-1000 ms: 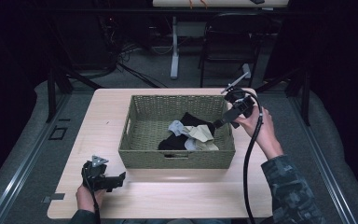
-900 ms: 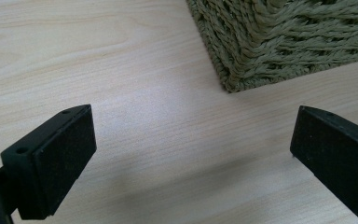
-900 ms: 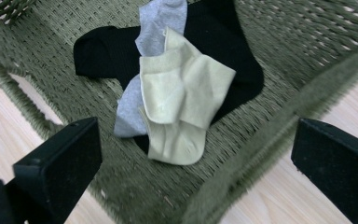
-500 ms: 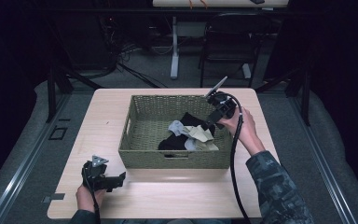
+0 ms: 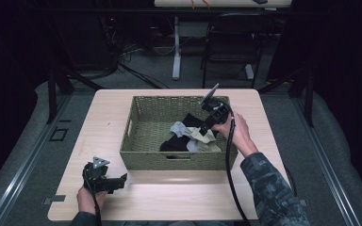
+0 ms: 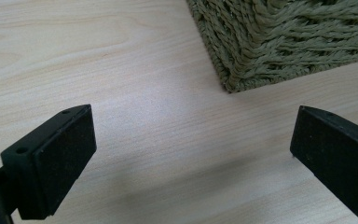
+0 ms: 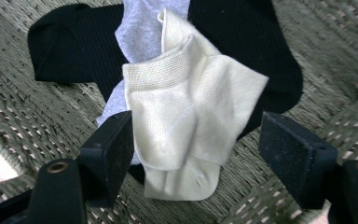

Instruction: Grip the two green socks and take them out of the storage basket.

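The right gripper (image 5: 202, 133) is held down inside the woven basket (image 5: 143, 136), directly over the small pile of socks lying on the basket floor. In the right gripper view its two black jaws are seen apart, with the cream sock (image 7: 191, 121) lying between them; the left jaw is just at the sock's edge, while a clear gap is left before the right jaw, so the sock is not yet pinched. The jaws have just been closing around it. Beyond the jaws, a grey sock (image 7: 144, 28) is partly covered by the cream one, and a black sock (image 7: 70, 42) is spread beneath both, reaching out to either side of the gripper's line. In the high view the pile (image 5: 188, 136) is found in the right half of the basket, below the gripper's tips, and the right hand (image 5: 235, 134) is placed over the basket's right rim with the cable trailing back along the forearm. The left gripper (image 5: 118, 181) is rested low on the wooden table (image 5: 103, 108), just in front of the basket's near left corner. Its jaws are seen wide apart in the left gripper view, with nothing but bare tabletop between them and the basket's corner (image 6: 242, 70) just ahead of them.
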A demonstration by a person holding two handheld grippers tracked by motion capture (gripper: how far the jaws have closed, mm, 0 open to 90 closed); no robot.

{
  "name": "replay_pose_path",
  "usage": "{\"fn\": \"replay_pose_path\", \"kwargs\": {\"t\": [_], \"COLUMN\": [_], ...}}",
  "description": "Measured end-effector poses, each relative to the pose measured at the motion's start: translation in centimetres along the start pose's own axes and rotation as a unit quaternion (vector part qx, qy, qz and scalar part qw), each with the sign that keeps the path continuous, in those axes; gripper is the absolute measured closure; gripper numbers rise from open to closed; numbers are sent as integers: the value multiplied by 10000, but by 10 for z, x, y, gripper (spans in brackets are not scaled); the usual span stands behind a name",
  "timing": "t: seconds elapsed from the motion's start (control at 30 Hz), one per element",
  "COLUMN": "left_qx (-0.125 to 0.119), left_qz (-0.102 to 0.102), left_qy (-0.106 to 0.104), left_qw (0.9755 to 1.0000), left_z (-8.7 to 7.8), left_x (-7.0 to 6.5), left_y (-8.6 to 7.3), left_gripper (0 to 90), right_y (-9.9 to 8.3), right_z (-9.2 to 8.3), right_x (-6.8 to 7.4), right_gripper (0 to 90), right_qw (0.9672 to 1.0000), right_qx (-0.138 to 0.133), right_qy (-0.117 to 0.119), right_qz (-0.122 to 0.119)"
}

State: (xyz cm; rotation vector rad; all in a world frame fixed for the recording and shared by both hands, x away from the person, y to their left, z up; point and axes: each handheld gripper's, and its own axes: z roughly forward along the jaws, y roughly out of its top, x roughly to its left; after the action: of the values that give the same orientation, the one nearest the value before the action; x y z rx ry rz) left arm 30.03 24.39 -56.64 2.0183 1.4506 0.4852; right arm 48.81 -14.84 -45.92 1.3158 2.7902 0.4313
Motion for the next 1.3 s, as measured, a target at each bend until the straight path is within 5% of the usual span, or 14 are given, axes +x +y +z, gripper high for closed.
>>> {"fn": "replay_pose_path", "kwargs": {"t": [0.33,0.73,1.3], "left_qx": [-14,-14,-13], "left_qz": [-6,-8,-4], "left_qy": [3,11,-1], "left_qw": [10000,10000,10000], "left_z": [0,0,-1], "left_x": [0,0,0], "left_y": [0,0,0], "left_gripper": [0,0,1], "right_y": [5,5,8], "right_z": [22,31,-21], "right_x": [5,7,7], "right_gripper": [457,860,873], "right_qw": [9990,9980,9994], "right_qx": [421,601,177], "right_qy": [-35,-153,-268], "right_qz": [120,154,102]}}
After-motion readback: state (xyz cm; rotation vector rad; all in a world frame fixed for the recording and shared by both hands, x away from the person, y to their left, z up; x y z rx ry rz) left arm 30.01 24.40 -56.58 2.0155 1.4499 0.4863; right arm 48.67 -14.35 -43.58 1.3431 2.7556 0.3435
